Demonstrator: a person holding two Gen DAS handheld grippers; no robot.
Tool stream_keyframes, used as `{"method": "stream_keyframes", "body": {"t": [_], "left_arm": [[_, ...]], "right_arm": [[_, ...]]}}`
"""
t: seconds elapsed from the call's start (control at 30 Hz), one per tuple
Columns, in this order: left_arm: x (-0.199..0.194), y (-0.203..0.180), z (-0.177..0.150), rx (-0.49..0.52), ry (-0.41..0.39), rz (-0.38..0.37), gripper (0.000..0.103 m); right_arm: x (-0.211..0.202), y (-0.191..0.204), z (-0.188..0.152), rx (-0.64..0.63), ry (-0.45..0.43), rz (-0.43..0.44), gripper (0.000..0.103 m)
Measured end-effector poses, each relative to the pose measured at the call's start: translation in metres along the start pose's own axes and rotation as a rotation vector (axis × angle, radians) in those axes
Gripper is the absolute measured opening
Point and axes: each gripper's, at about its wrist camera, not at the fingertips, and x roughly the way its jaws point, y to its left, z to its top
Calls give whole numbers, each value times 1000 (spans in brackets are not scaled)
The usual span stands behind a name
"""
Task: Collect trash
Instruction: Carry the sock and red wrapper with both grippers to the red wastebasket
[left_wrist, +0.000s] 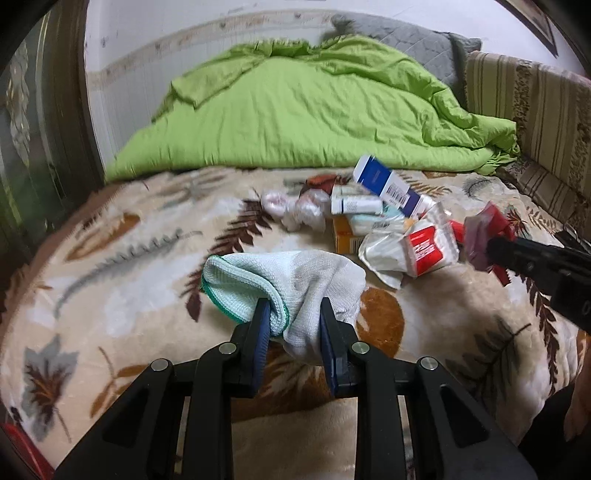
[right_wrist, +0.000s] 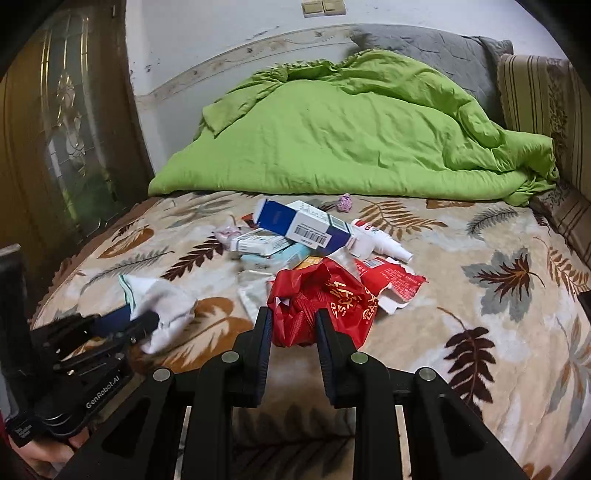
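On the leaf-print blanket (right_wrist: 480, 236), 2 grippers clamp trash: left gripper (left_wrist: 293, 317) pinches a pale cloth (left_wrist: 284, 284), right gripper (right_wrist: 293, 326) a red wrapper (right_wrist: 325, 295); bagging likely comes next.

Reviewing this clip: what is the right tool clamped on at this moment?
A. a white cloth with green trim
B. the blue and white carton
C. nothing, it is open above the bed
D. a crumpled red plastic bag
D. In the right wrist view, the right tool has its fingers closed on the crumpled red plastic bag; the white cloth is held by the left tool, and the blue and white carton lies in the pile.
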Motion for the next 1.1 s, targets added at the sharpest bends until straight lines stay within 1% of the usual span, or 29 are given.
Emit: {"method": "stream_keyframes", "body": {"t": [0.1, 0.27, 0.47, 0.77, 0.97, 1.1], "left_arm": [[-12, -3, -1, 15, -23, 21, 24], [-26, -6, -6, 28, -23, 41, 24], [-39, -4, -9, 20, -21, 62, 24], [-51, 4, -9, -15, -6, 56, 24], [-62, 10, -7, -42, -5, 46, 24], [-72, 25, -5, -93, 8, 31, 24]], "right_arm": [[-5, 3, -4, -2, -2, 8, 25], [-14, 5, -10, 1, 0, 29, 25], [-20, 7, -15, 13, 15, 55, 25], [-27, 10, -19, 34, 45, 95, 25], [-32, 17, -17, 40, 50, 125, 25], [-36, 26, -11, 35, 53, 159, 25]]}}
